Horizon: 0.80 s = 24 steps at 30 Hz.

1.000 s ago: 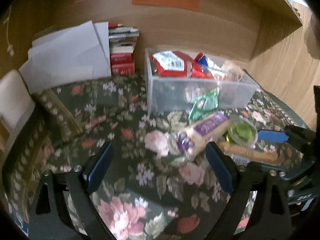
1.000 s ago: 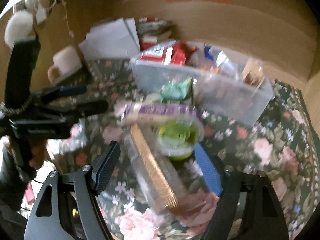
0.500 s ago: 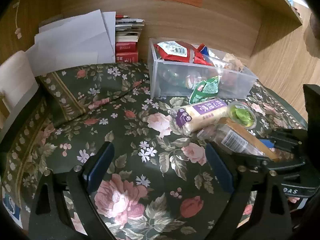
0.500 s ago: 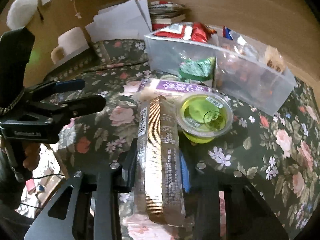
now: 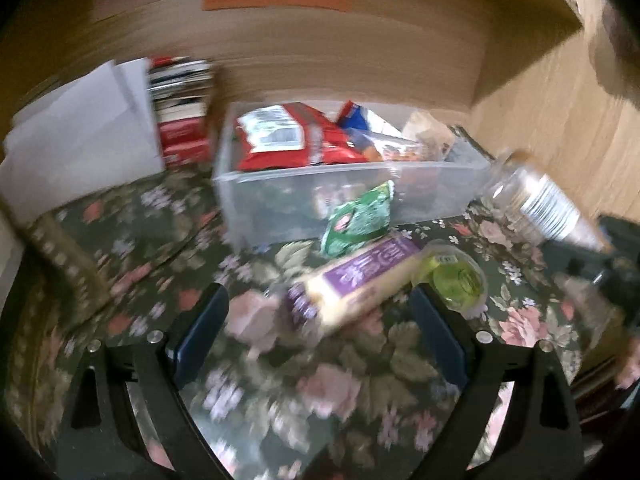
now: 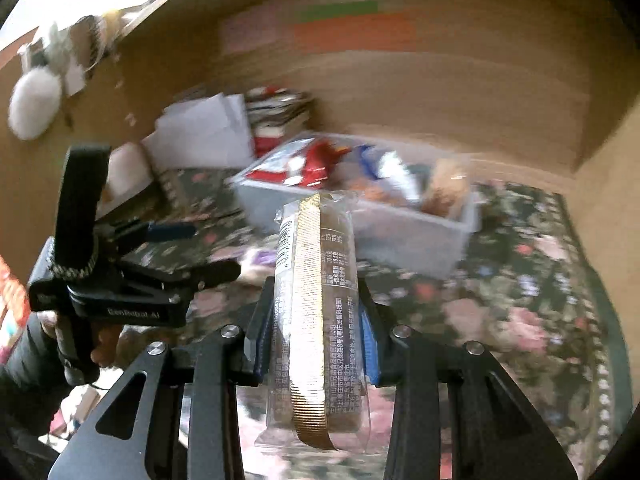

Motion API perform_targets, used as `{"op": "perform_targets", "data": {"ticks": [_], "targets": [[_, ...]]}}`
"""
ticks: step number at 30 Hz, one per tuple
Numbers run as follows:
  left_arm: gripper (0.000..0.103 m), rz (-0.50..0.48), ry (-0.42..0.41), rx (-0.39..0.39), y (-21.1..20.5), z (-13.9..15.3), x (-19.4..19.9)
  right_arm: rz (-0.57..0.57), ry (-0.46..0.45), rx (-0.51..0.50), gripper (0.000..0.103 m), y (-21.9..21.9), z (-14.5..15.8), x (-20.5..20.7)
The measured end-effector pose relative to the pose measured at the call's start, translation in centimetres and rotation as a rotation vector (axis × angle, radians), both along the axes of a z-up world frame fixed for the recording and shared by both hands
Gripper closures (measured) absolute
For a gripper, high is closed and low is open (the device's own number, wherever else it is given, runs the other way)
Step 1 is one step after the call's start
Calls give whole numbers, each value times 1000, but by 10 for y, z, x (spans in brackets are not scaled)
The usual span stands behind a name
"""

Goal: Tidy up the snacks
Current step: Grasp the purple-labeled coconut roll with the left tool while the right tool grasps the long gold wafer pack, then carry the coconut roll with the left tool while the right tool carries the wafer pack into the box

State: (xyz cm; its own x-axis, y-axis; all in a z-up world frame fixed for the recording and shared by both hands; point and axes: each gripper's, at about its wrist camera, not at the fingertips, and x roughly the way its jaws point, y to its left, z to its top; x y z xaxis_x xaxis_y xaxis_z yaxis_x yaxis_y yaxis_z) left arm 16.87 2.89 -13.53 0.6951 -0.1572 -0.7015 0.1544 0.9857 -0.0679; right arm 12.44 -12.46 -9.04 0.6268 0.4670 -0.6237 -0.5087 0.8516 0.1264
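Pinching a clear-wrapped brown snack pack [image 6: 316, 312] with gold ribbing, right tool [image 6: 316, 336] clamped, left tool [image 5: 320, 332] spread wide, empty

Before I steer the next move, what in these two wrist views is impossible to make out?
- Bin contents: motion blur in both views; only a red bag is clear.
- Purple packet print: blurred, left view.
- Green cup: hidden in the right view behind the held clear packet.
- Right gripper: cut off by the left view's edge.

Right gripper [image 6: 316, 344] jaws clamped gold-striped snack pack [image 6: 316, 300], lifted it off tablecloth [image 6: 520, 280].
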Motion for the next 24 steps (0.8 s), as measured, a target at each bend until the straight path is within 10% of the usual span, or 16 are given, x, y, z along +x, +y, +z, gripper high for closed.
{"op": "perform_targets", "data": {"ticks": [9, 24], "targets": [[24, -106, 93, -13, -13, -28, 42, -139, 27, 19, 70, -47, -6, 16], [58, -44, 92, 78, -38, -26, -11, -130, 75, 48, 70, -55, -23, 27]]}}
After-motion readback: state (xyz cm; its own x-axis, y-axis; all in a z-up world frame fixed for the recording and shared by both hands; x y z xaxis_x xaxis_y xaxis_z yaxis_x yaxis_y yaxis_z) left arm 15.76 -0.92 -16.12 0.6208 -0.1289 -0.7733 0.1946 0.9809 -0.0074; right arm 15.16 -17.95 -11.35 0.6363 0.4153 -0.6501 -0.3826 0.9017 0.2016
